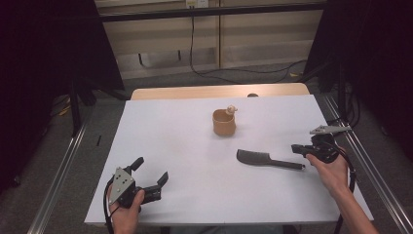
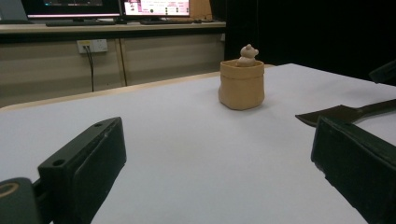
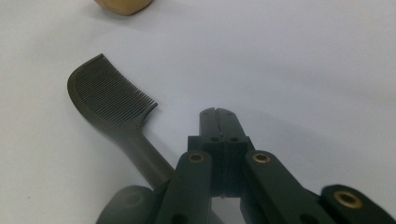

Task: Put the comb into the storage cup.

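Note:
A dark comb (image 1: 267, 159) lies flat on the white board (image 1: 185, 146), its teeth toward the far side and its handle pointing right. My right gripper (image 1: 297, 148) hovers by the handle's end, jaws pressed together with nothing between them. In the right gripper view the shut gripper (image 3: 218, 114) sits just right of the comb (image 3: 112, 100), whose handle runs under the gripper's left side. A tan cup (image 1: 224, 123) with a small figure (image 1: 231, 110) on its rim stands mid-table. My left gripper (image 1: 151, 170) rests open at the near left, aimed at the cup (image 2: 242, 84).
The board lies on a wooden table (image 1: 219, 91) with metal rails (image 1: 63, 165) along both sides. Cables (image 1: 243, 72) trail on the floor behind. Monitors (image 2: 107, 7) stand on a desk beyond the table. Dark curtains flank the area.

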Demonstrator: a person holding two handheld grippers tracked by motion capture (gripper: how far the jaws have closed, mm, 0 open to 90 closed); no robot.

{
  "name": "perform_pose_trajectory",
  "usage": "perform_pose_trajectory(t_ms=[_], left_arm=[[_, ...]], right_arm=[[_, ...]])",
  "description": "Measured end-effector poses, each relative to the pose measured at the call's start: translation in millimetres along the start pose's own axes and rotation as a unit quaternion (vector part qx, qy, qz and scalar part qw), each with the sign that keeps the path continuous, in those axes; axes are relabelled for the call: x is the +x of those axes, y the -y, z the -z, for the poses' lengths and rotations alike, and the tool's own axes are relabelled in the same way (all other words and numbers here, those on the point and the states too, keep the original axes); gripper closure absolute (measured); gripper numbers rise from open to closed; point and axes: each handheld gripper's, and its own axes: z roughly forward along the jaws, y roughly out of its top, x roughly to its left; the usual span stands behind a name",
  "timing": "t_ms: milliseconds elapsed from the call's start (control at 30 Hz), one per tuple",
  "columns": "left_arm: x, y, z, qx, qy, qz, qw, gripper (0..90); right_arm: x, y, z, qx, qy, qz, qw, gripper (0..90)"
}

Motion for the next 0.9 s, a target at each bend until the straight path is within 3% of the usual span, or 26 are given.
perform_pose_trajectory(t_ms=[133,367,467,567,900], left_arm=[[0.9,1.7,1.0,0.007,0.001,-0.003,1.0000,3.3],[2.0,-0.8,-1.7,0.001,-0.002,-0.002,1.0000,3.3],[1.4,0.0,-3.1,0.002,-0.002,0.002,1.0000,3.3],[-0.4,0.1,-3.5,0.003,0.002,-0.001,1.0000,3.3],[0.3,0.3,-2.2,0.003,0.002,0.000,1.0000,3.3]], right_arm=[[-0.4,0.7,0.7,0.009,0.008,0.003,0.9999,90.0],[-3.5,1.5,-4.4,0.050,0.019,0.011,0.9985,90.0],[-6.3,2.6,-6.3,0.060,0.019,0.006,0.9980,90.0],[-10.2,7.9,-9.6,0.088,0.020,-0.007,0.9958,90.0],[-11.6,16.8,-13.0,0.104,0.017,-0.007,0.9945,90.0]])
